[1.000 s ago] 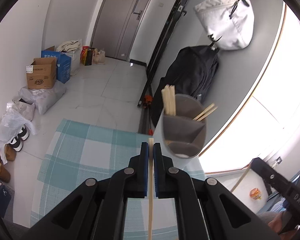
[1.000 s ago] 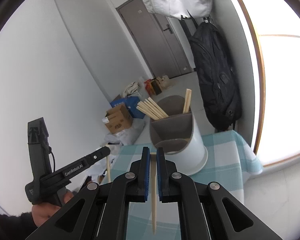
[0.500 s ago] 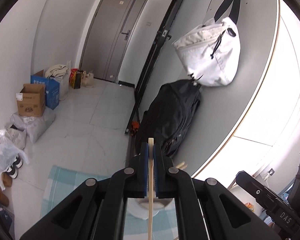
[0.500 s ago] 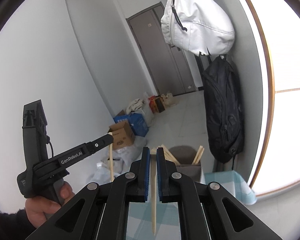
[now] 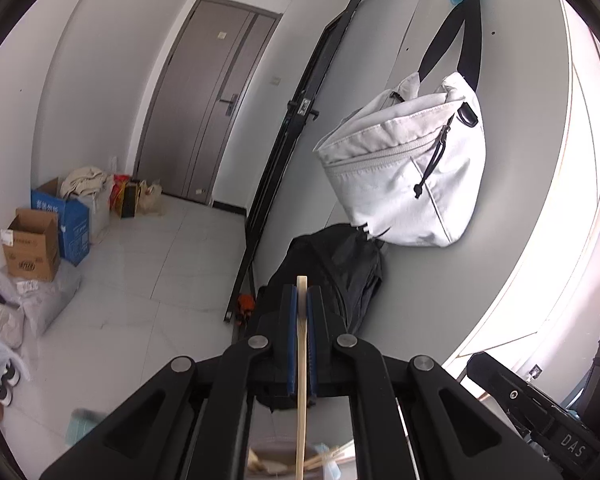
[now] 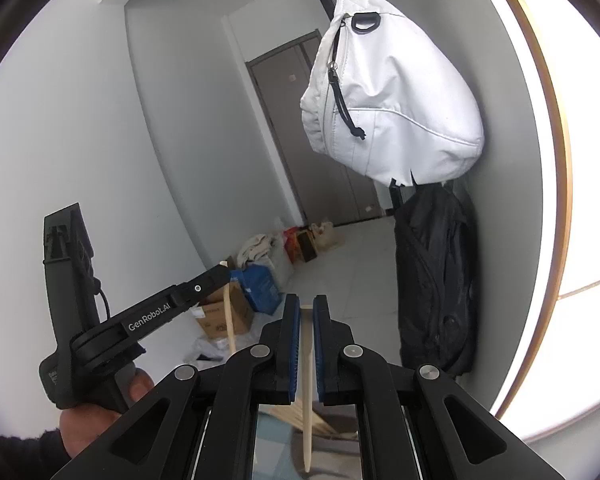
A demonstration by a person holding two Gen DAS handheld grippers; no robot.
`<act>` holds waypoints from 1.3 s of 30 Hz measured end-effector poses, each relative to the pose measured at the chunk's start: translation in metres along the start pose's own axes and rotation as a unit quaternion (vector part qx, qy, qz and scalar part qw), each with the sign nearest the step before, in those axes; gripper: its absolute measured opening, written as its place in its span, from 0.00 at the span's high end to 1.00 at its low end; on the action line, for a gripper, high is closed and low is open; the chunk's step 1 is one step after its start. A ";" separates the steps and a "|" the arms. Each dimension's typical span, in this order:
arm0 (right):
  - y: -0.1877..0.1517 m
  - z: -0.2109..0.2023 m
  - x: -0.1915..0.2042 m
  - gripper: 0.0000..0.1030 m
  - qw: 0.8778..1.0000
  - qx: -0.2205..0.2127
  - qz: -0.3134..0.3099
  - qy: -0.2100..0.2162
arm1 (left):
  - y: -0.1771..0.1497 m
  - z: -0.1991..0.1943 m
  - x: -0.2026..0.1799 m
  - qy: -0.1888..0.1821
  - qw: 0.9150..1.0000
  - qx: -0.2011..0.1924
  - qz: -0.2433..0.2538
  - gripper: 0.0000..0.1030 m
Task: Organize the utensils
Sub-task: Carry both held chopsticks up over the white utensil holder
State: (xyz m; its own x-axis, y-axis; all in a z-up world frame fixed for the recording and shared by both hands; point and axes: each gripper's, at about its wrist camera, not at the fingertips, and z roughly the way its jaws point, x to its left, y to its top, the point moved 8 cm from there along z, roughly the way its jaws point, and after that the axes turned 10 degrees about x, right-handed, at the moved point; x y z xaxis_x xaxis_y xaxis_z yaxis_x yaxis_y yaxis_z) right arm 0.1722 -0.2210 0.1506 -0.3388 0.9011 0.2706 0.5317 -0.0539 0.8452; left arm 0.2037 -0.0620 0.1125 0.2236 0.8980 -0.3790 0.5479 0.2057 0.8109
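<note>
While the left gripper (image 5: pixel 301 300) pointed at the wall, it squeezed one chopstick (image 5: pixel 301 380) that hung down between its blue pads. A white bag (image 5: pixel 404 176) hung on the wall above a black backpack (image 5: pixel 340 268). More chopsticks (image 5: pixel 328 458) peeked out at the bottom edge.

In the right view, the right gripper (image 6: pixel 306 312) pinched another chopstick (image 6: pixel 307 400), tip down. The left gripper (image 6: pixel 220 274) showed at the left, held by a hand (image 6: pixel 96 416).
</note>
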 end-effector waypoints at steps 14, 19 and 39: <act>0.000 0.045 -0.028 0.94 1.000 -0.023 -0.008 -0.001 | -0.025 0.052 0.026 0.001 1.000 -0.023 0.000 0.99; -0.015 0.057 -0.031 0.94 1.000 -0.012 -0.015 0.001 | -0.034 0.053 0.020 -0.007 0.999 -0.032 0.020 0.99; -0.047 0.076 -0.048 0.94 1.000 0.021 -0.008 0.002 | -0.056 0.053 -0.011 -0.030 0.995 -0.021 0.092 0.99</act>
State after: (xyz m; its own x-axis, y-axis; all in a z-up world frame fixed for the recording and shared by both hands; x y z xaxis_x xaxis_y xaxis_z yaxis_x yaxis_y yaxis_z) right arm 0.2220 -0.2290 0.0630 -0.3511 0.8996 0.2598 0.5590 -0.0212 0.8289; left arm 0.2134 -0.1036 0.0477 0.3651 0.8974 -0.2477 0.4590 0.0580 0.8865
